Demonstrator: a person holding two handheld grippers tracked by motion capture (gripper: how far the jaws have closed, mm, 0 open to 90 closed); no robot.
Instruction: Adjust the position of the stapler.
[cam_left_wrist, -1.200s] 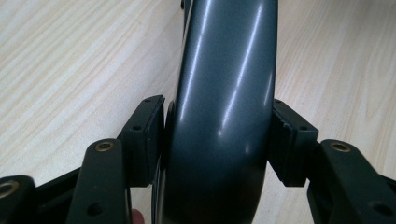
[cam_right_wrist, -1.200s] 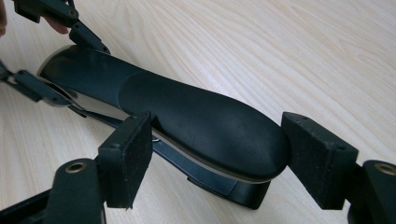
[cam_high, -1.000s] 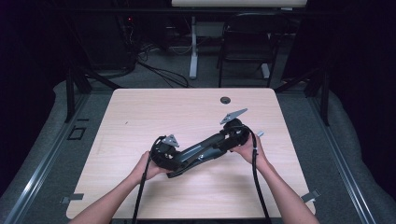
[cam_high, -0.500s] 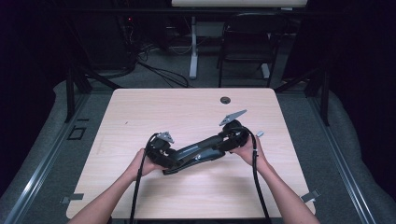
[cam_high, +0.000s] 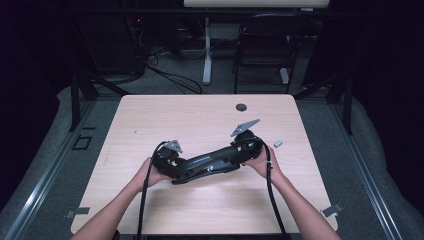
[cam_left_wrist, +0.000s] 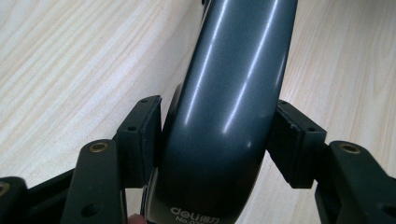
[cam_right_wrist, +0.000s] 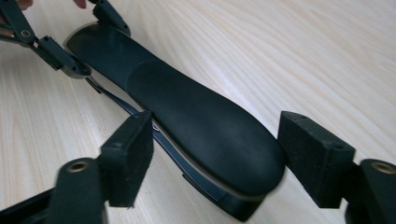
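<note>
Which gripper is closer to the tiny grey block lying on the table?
Right. The right gripper holds the stapler at the end next to the tiny grey block; the left gripper is at the stapler's far end.

A light wooden table (cam_high: 150, 115) with a pale grain stands on a grey carpeted floor (cam_high: 47, 150). A small round black grommet (cam_high: 241, 107) sits near the table's far edge, and a small grey block (cam_high: 278, 143) lies toward its right side. Beyond the table, a dark chair (cam_high: 262, 50) and the white leg of another desk (cam_high: 207, 47) stand in a dim room, with black cables (cam_high: 170, 77) trailing over the carpet. Dark metal struts (cam_high: 82, 90) frame both sides. The light falls mainly on the tabletop; the far wall is in shadow.
</note>
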